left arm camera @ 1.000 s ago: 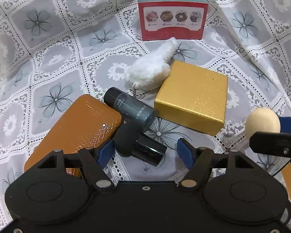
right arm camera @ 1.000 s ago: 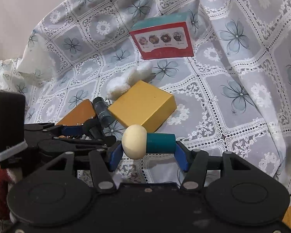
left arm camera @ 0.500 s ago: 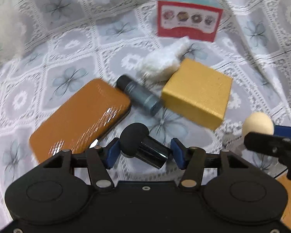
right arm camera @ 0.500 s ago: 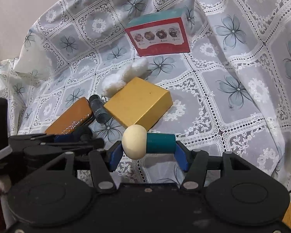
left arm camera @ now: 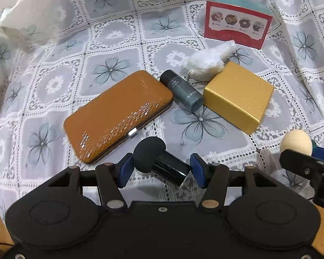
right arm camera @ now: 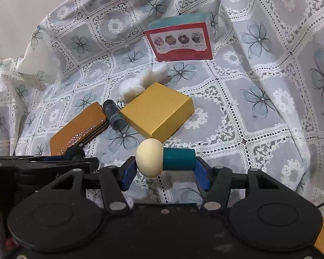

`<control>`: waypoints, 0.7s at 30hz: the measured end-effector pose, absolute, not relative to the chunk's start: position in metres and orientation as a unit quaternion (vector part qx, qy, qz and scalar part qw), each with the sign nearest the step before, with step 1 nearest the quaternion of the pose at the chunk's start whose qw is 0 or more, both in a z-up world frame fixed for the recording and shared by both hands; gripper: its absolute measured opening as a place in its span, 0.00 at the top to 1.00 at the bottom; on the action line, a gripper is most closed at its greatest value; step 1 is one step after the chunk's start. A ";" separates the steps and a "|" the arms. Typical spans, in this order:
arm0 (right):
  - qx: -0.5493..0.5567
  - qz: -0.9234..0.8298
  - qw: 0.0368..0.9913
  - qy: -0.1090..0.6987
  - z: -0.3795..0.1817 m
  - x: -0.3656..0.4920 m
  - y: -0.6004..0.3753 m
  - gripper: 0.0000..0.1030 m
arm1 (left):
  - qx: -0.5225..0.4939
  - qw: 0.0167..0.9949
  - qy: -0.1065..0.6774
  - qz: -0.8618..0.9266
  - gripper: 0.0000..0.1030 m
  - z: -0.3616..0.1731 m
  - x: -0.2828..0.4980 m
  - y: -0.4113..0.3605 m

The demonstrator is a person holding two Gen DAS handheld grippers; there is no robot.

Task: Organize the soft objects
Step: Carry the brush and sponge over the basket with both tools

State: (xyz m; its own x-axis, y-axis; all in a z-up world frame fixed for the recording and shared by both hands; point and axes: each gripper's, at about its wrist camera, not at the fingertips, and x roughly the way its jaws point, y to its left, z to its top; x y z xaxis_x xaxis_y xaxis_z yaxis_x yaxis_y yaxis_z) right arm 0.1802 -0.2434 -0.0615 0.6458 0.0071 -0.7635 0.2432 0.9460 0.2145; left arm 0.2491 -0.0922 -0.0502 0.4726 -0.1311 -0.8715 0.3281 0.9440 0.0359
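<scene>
Lifted clear of the table (left arm camera: pixel 123 28) since a second ago, the black sponge applicator (left arm camera: pixel 159 161) now hangs across the left gripper (left arm camera: pixel 161 168), whose jaws have just been closing and now pinch it end to end, soft head at the left pad, glossy handle at the right. Behind it, on the lace cloth, lie the orange case (left arm camera: pixel 118 116), the gold box (left arm camera: pixel 237 99) and the dark bottle (left arm camera: pixel 181 90), with a white fluffy piece (left arm camera: pixel 207 64) tucked against the box and a red carton (left arm camera: pixel 237 30) standing at the back. The right gripper (right arm camera: pixel 165 168) holds narrow on a cream sponge applicator (right arm camera: pixel 162 157), its long axis likewise crosswise between the jaws. Both hands sit near the front edge, side by side, so each load probably has to travel to wherever soft things are gathered; no such spot shows.
</scene>
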 end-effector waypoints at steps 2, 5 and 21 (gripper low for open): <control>0.145 -0.070 0.895 0.416 -0.060 0.176 -0.241 0.45 | 0.094 0.854 0.494 -0.131 0.48 -0.046 0.242 -0.087; 0.137 -0.072 0.896 0.417 -0.057 0.168 -0.236 0.45 | 0.086 0.857 0.492 -0.122 0.48 -0.040 0.231 -0.077; 0.091 -0.050 0.899 0.426 -0.038 0.119 -0.198 0.45 | 0.016 0.852 0.511 -0.111 0.48 -0.030 0.157 -0.006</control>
State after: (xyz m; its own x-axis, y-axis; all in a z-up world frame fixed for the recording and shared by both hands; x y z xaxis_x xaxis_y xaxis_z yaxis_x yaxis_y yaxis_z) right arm 0.1193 -0.1976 -0.0382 0.6321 -0.0123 -0.7748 0.1666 0.9786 0.1205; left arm 0.1567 -0.0059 -0.0297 0.4534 -0.1737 -0.8742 0.2060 0.9747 -0.0868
